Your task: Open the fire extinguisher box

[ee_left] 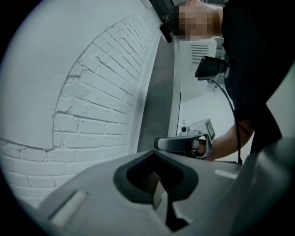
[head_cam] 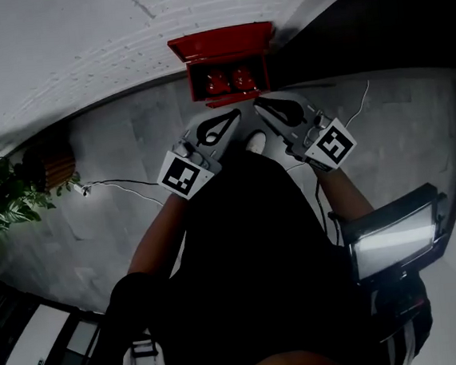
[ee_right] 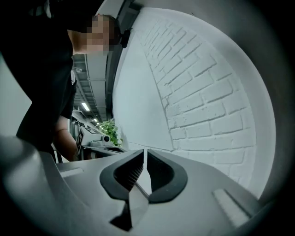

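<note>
**A:** How do the jaws stand?

**B:** The left gripper (ee_left: 154, 153) has its jaws together, with nothing between them. The right gripper (ee_right: 144, 153) has its jaws a thin slit apart, and the slit is empty. Their tips point forward, near each other but apart.

**A:** What is closest to them?

**B:** A white shoe (head_cam: 254, 141) shows on the floor between the two grippers, just behind their tips.

**A:** And the box?

**B:** The fire extinguisher box (head_cam: 196, 83) sits just ahead of both tips, red, with its lid raised back. The right gripper's tip is the one nearer its front edge. I cannot tell whether it touches. Two red extinguishers (head_cam: 230, 79) stand side by side inside.

**A:** Beyond that?

**B:** Behind the box is the white brick wall (head_cam: 196, 12). A leafy plant (head_cam: 1, 199) stands far off to the left of the left gripper.
</note>
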